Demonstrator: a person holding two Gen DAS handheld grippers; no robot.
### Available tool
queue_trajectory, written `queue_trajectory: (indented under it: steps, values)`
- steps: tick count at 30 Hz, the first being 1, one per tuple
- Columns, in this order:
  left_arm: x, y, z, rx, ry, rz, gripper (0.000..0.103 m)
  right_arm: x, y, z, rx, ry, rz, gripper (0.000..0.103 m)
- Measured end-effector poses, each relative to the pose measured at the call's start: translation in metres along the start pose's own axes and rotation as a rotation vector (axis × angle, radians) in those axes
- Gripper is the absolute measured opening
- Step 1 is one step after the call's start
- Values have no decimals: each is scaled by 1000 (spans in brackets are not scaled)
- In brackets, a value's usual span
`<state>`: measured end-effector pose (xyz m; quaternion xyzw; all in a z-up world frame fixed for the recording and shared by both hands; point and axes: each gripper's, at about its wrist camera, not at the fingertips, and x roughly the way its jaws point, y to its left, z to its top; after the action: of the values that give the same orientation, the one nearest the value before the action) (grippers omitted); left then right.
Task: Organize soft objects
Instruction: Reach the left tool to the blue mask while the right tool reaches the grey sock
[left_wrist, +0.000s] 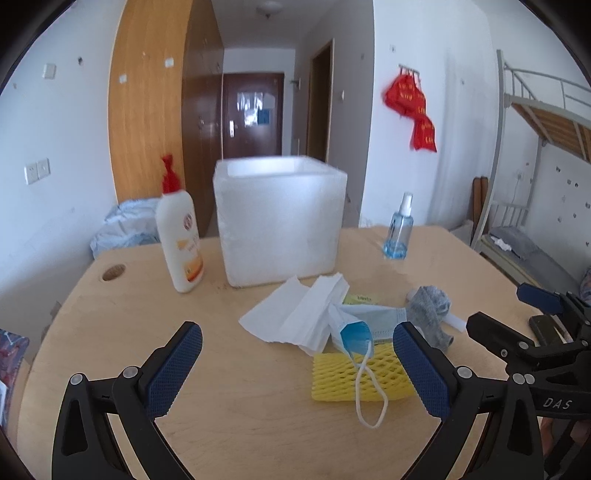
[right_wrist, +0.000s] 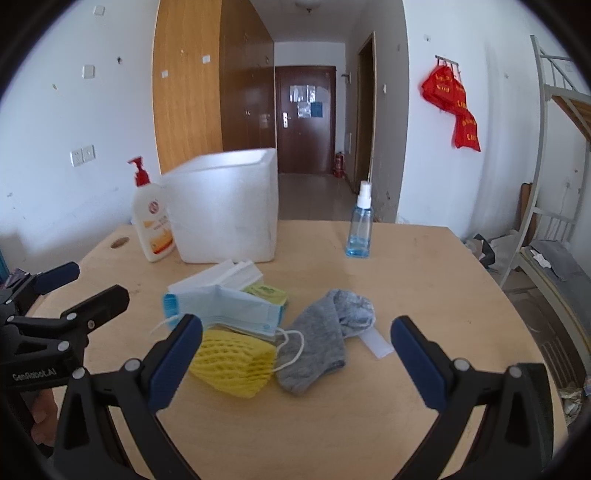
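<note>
A pile of soft things lies mid-table: white tissues (left_wrist: 295, 314) (right_wrist: 221, 275), a blue face mask (left_wrist: 369, 321) (right_wrist: 225, 304), a yellow foam net (left_wrist: 354, 376) (right_wrist: 232, 363) and a grey sock (left_wrist: 430, 308) (right_wrist: 325, 332). A white foam box (left_wrist: 280, 218) (right_wrist: 225, 206) stands open-topped behind them. My left gripper (left_wrist: 297, 363) is open and empty, just in front of the pile. My right gripper (right_wrist: 297, 356) is open and empty, over the net and sock. Each gripper shows at the edge of the other's view.
A lotion pump bottle (left_wrist: 181, 236) (right_wrist: 151, 218) stands left of the box. A blue spray bottle (left_wrist: 399, 229) (right_wrist: 360, 223) stands to its right. A yellow-green packet (right_wrist: 267, 290) lies under the mask. The wooden table (left_wrist: 240, 406) has a cable hole (left_wrist: 113, 272). A bunk bed (left_wrist: 535, 147) stands at right.
</note>
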<state>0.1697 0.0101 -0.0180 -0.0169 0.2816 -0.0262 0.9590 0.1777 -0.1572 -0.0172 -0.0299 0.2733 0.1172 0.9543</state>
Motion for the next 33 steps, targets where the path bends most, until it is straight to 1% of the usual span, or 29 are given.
queue_trajectory:
  steps: [4, 7, 10, 16, 23, 25, 27, 32, 33]
  values:
    - [21, -3, 0, -6, 61, -18, 103, 23, -6, 4, -3, 59, -10, 103]
    - [34, -5, 1, -4, 97, -17, 103, 31, -10, 6, -1, 73, -13, 103]
    - [43, -7, 1, -6, 130, -31, 103, 42, -16, 6, 8, 101, -11, 103]
    - [62, -9, 1, -18, 190, -49, 103, 63, -22, 4, 15, 162, -19, 103]
    - [80, -10, 0, -34, 247, -75, 102, 79, -31, 3, 36, 204, -25, 103]
    - [85, -12, -1, -36, 265, -83, 96, 84, -34, 3, 44, 215, -25, 103]
    - [90, -13, -2, -34, 285, -87, 93, 89, -37, 3, 52, 224, -28, 103]
    - [97, -14, -3, -41, 307, -95, 89, 100, -45, 3, 67, 251, -39, 103]
    - [99, -14, -3, -42, 312, -98, 85, 103, -46, 3, 68, 259, -42, 103]
